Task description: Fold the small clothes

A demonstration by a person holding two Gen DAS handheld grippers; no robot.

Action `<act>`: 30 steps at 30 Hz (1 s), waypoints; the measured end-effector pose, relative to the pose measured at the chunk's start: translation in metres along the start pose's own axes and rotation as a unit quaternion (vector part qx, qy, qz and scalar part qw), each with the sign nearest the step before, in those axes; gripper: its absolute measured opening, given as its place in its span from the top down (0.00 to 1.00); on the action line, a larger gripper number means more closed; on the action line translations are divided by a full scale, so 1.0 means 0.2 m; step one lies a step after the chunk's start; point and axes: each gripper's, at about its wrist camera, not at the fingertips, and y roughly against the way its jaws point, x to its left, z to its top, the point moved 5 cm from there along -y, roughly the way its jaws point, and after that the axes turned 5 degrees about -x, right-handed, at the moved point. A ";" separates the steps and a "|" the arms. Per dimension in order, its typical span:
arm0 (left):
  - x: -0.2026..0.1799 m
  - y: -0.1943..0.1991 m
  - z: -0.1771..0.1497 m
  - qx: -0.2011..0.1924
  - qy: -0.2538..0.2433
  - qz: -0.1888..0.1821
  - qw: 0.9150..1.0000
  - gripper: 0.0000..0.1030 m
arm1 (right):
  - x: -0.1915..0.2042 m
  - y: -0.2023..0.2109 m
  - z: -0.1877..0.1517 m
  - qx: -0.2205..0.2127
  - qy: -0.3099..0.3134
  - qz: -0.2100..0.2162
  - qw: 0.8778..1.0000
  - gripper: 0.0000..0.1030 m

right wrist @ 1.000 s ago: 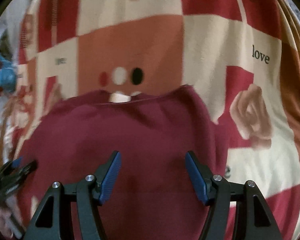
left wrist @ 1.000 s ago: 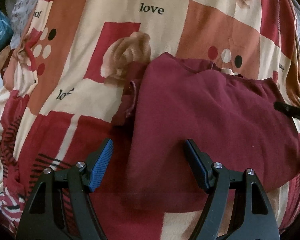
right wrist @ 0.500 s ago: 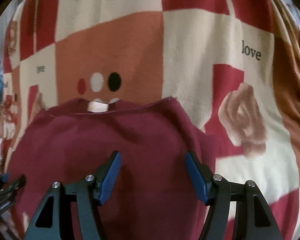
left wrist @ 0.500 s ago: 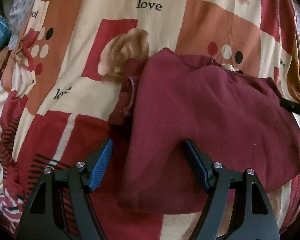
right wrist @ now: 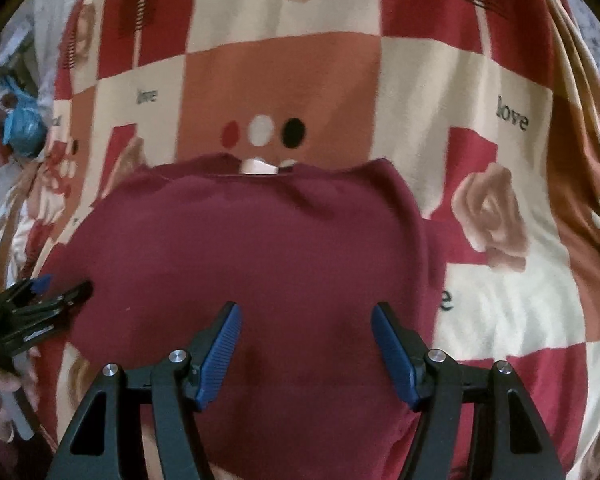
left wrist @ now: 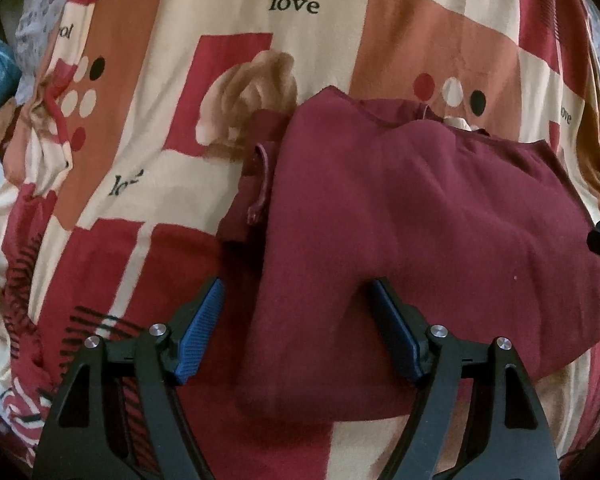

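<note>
On my left wrist feed I see the maroon garment (left wrist: 400,220) lying folded on the patchwork blanket (left wrist: 172,92), a red, cream and terracotta cover printed with roses and the word "love". The left gripper (left wrist: 298,330) hangs just above the garment's near left corner with its jaws spread wide and nothing between them; the blue pads (left wrist: 200,336) frame the cloth's left edge. A small sleeve (left wrist: 256,184) with a ruffled cuff pokes out from under the folded body on its left side, resting on the blanket. At the far edge I can make out the neckline and a pale label (left wrist: 458,122). On the right wrist feed the right gripper (right wrist: 306,344) sits over the garment's near middle, jaws equally wide apart and gripping nothing. From here the garment (right wrist: 260,248) spreads across the centre of the blanket (right wrist: 284,80), its label (right wrist: 258,167) just below three printed dots. At the left edge of this view I see the tip of the other gripper (right wrist: 40,300) close to the cloth's left border; I cannot tell whether it touches. A blue bag (right wrist: 24,128) lies beyond the blanket's left edge.
</note>
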 end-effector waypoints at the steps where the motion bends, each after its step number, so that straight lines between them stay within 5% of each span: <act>1: 0.00 0.00 0.00 0.003 0.003 -0.003 1.000 0.26 | 0.02 -0.01 0.00 0.000 0.003 0.003 1.000 0.36; 17: 0.16 0.12 -0.07 0.011 0.066 -0.061 0.996 0.26 | 0.69 -0.44 0.26 0.078 -0.056 0.178 0.979 0.31; 24: 0.17 0.11 -0.07 0.020 0.075 -0.074 0.994 0.26 | 1.08 -0.71 0.38 0.108 0.016 0.167 0.980 0.28; 27: 0.17 0.11 -0.07 0.023 0.081 -0.078 0.993 0.26 | 1.18 -0.81 0.38 0.120 0.051 0.146 0.981 0.11; 30: 0.19 0.11 -0.05 0.024 0.090 -0.075 0.993 0.26 | 1.23 -0.87 0.39 0.104 0.089 0.104 0.985 0.11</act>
